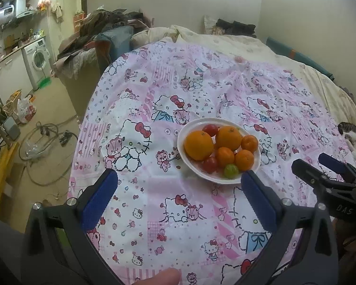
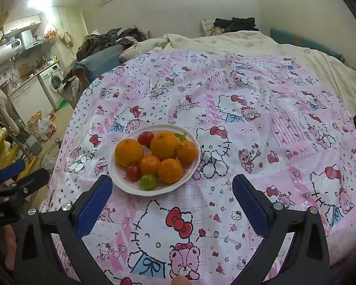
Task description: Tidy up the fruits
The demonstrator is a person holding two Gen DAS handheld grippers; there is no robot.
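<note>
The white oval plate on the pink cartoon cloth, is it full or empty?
Full: the white oval plate holds two large oranges, three small mandarins, two red tomatoes and one green tomato.

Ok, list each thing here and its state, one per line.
Left gripper: open, empty, above the cloth.
Right gripper: open, empty.
Plate: upright on the cloth, full.
Oranges: piled on the plate.
Green tomato: at the plate's near edge.
</note>
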